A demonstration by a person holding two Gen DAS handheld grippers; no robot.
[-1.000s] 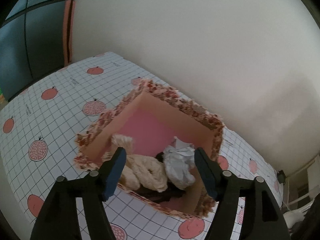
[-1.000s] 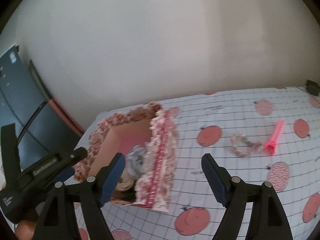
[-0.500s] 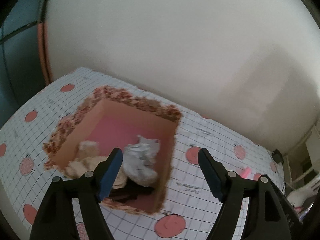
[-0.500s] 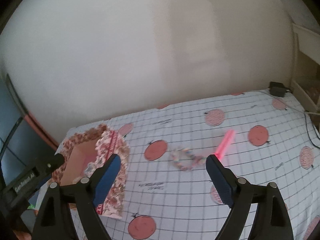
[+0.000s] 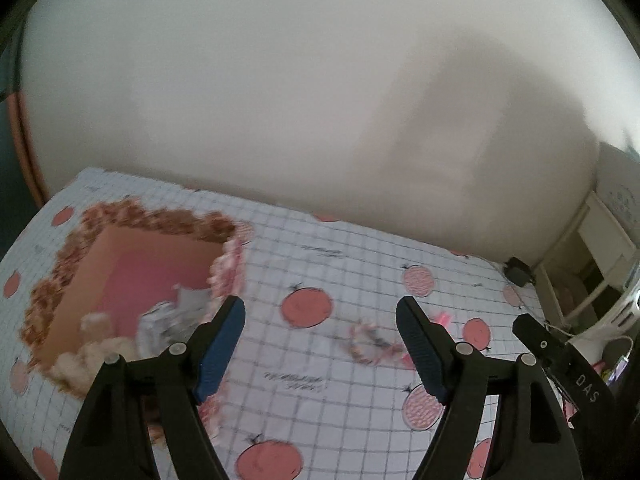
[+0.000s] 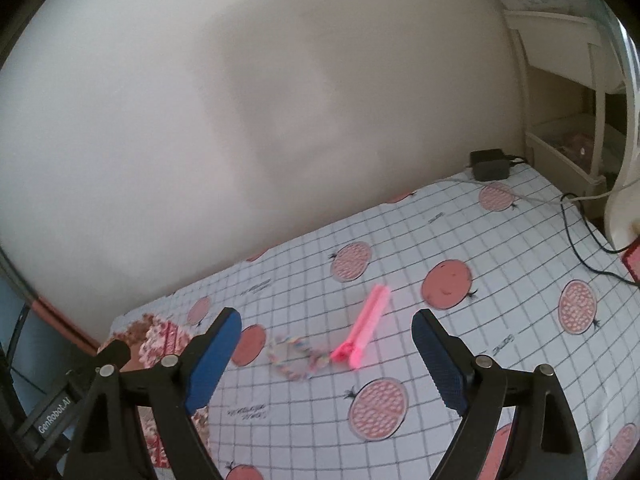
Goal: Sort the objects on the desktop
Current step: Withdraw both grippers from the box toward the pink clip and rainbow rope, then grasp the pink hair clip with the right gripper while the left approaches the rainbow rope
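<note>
A floral-edged box [image 5: 132, 220] with a pink inside stands at the table's left; it holds fluffy cream items and a crumpled silver-white thing [image 5: 160, 320]. A beaded bracelet [image 5: 370, 346] lies on the cloth right of the box, with a pink clip [image 6: 366, 326] beside it; the bracelet also shows in the right wrist view [image 6: 294, 360]. My left gripper [image 5: 320, 344] is open and empty, above the cloth between box and bracelet. My right gripper [image 6: 326, 354] is open and empty, above the bracelet and clip. The box corner [image 6: 160, 336] shows at the lower left.
The table wears a white grid cloth with red fruit prints [image 6: 444, 280]. A black power adapter [image 6: 490, 164] and cables [image 6: 580, 236] lie at the far right by a white lamp base [image 6: 624, 208]. A white wall runs behind the table.
Both grippers have swung right, away from the box toward the bracelet and clip. The box has slid to the left edge of both views. Both stay open.
</note>
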